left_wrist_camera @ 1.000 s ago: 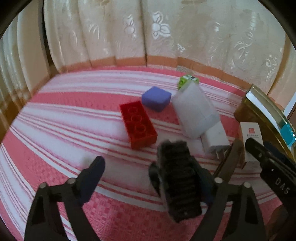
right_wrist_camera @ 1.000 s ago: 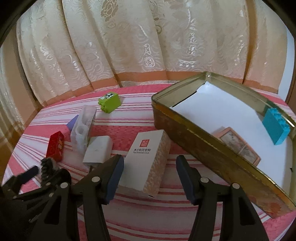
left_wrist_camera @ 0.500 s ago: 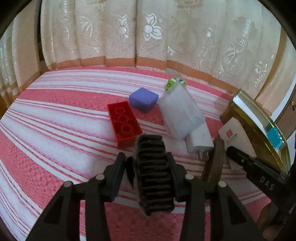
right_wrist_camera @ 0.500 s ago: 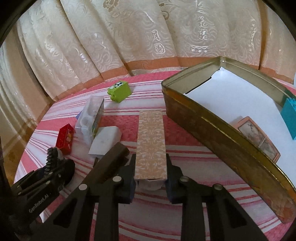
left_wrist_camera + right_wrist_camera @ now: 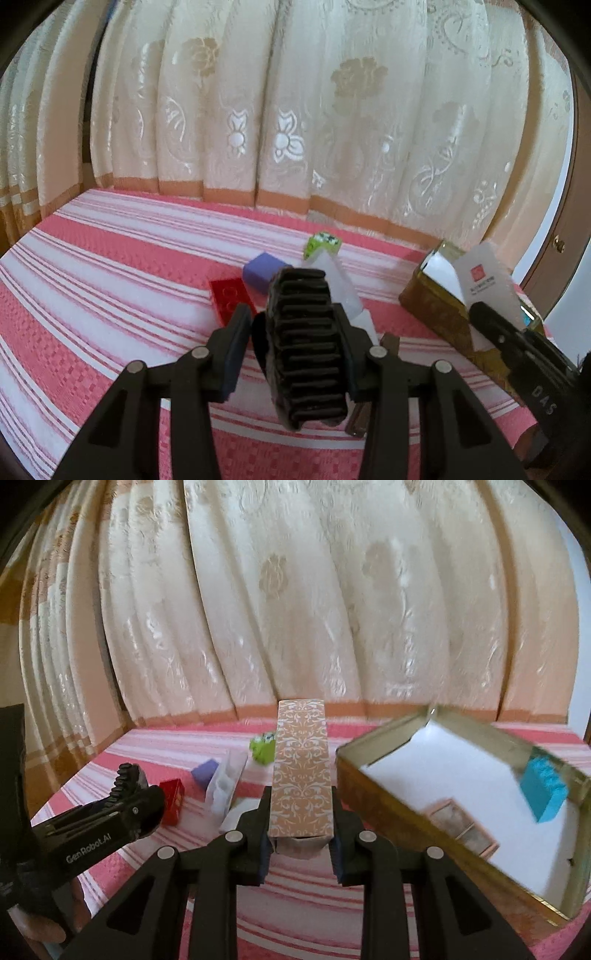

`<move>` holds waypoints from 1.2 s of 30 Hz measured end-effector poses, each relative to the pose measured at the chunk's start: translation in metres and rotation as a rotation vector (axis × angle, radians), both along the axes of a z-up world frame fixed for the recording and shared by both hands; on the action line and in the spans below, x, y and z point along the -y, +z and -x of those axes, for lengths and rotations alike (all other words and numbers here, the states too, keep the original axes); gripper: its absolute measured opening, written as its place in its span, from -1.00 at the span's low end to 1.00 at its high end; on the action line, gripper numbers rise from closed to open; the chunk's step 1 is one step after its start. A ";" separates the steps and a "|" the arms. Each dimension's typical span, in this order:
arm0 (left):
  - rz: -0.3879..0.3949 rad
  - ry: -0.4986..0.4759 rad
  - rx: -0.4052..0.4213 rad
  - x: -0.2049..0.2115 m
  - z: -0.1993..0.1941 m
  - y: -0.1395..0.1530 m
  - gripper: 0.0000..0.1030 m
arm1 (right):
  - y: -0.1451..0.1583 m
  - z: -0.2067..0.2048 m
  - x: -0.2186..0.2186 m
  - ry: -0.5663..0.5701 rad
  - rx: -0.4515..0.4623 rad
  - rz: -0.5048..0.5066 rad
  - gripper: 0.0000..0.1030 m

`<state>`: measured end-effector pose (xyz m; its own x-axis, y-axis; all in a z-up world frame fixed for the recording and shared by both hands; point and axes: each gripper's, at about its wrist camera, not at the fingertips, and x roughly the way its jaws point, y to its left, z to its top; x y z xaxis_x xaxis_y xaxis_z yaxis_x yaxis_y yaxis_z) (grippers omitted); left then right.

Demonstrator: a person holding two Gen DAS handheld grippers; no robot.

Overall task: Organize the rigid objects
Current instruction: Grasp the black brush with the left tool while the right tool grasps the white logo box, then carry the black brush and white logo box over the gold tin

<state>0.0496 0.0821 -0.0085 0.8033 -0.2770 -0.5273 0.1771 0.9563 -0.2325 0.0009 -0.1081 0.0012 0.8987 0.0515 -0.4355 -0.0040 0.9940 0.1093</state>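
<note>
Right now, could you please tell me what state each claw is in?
Left claw: closed on the black ribbed comb.
Right claw: closed on the patterned box, near the open tin.

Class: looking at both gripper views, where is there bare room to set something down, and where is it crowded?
Free: the white floor of the tin between the teal brick and its near wall; the striped cloth left of the red brick. Crowded: around the purple block.

1. The red brick [image 5: 229, 300], centre of the left view, is partly hidden behind the black comb [image 5: 306, 347].
2. The gold tin [image 5: 388, 805] at right is blurred, its lower corner cut off by the frame edge.
</note>
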 end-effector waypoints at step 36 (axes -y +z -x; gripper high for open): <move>-0.075 0.030 0.108 0.100 0.017 0.002 -0.17 | 0.014 0.048 0.082 -0.183 0.108 0.130 -0.46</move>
<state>0.0331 -0.0179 -0.0065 0.8637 -0.2150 -0.4558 0.1684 0.9756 -0.1412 -0.0469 -0.1902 0.0148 0.9297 -0.1665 -0.3285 0.1726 0.9849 -0.0110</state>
